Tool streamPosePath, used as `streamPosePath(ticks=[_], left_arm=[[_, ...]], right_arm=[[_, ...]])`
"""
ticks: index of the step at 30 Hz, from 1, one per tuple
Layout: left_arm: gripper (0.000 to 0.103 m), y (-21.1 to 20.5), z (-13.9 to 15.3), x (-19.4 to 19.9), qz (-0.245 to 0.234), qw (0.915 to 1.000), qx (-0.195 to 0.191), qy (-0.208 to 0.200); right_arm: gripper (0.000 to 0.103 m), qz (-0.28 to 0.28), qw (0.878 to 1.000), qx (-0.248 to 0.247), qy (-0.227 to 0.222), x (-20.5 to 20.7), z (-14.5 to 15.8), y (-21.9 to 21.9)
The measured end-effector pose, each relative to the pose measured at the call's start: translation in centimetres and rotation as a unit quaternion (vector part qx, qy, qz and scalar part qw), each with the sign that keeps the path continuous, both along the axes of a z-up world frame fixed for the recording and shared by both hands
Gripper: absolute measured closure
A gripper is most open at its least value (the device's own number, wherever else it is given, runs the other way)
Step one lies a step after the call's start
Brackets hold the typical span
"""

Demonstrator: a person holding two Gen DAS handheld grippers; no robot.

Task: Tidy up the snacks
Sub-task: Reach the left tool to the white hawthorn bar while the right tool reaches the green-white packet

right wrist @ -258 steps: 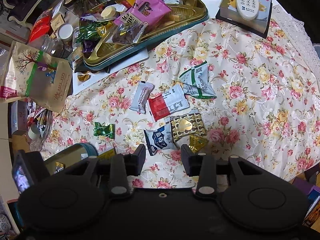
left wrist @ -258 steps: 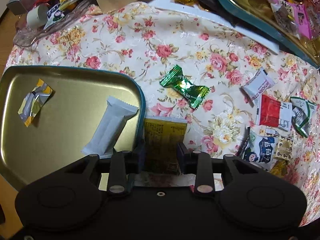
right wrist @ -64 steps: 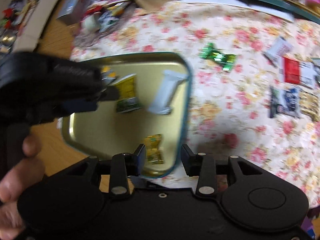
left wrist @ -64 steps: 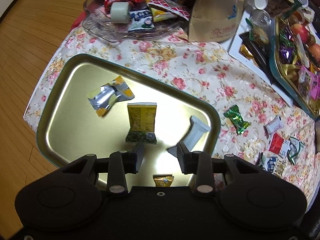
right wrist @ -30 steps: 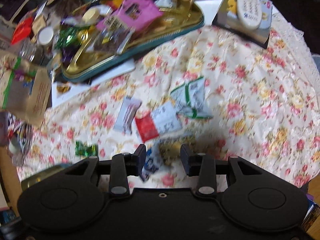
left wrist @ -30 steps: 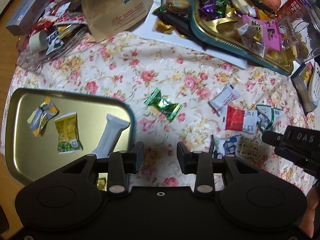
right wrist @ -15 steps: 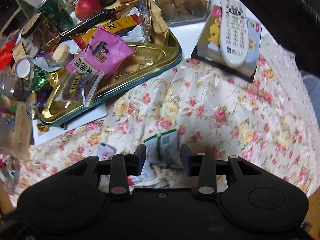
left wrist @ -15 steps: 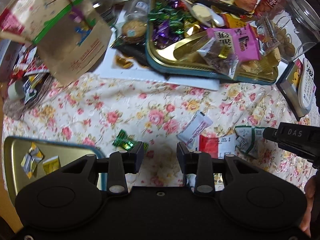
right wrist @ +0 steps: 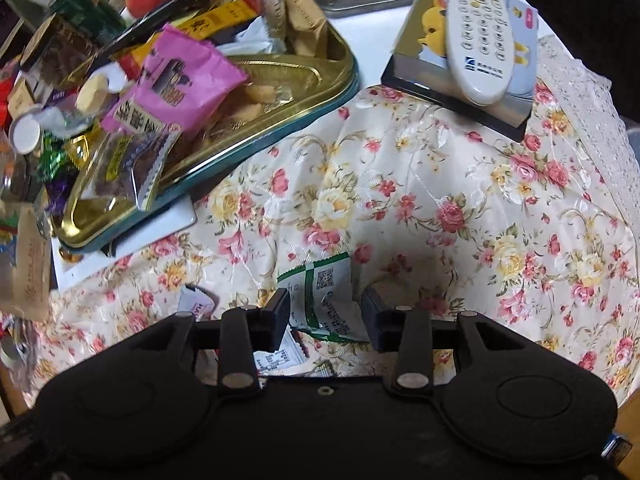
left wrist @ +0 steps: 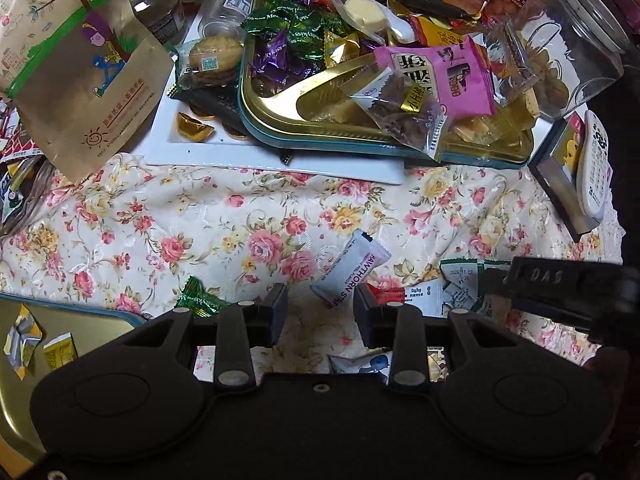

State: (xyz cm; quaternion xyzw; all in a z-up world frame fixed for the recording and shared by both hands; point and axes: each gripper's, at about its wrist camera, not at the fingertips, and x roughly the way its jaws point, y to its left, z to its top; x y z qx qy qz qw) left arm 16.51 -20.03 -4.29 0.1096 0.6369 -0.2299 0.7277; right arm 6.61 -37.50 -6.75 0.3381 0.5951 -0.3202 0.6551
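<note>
Right gripper (right wrist: 325,312) parted, pointing down over a green-and-white packet (right wrist: 320,300); left gripper (left wrist: 320,308) parted, nothing in it.

Packet lies on the floral tablecloth (right wrist: 420,208) between the right fingers, pads not pressing it. Left gripper hangs above a white hawthorn strip packet (left wrist: 352,274), with a red-and-white packet (left wrist: 408,298) just beside and a green candy (left wrist: 198,300) near the left finger. Gold tray (left wrist: 80,316) at lower left holds a yellow packet (left wrist: 60,354) and a silver-yellow wrapper (left wrist: 20,340). Full snack tin (left wrist: 360,140) sits at the back.
</note>
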Motion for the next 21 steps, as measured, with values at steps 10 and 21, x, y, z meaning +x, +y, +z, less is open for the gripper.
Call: streamPosePath(ticks=[10, 21], left_arm=[[0.058, 0.3, -0.4, 0.8, 0.014, 0.9999, -0.006, 0.006], [0.058, -0.2, -0.6, 1.0, 0.007, 0.9999, -0.012, 0.002]], right_arm=[[0.054, 0.012, 1.000, 0.005, 0.014, 0.6, -1.5, 0.4], [0.053, 0.023, 0.999, 0.006, 0.028, 1.5, -3.4, 1.0]])
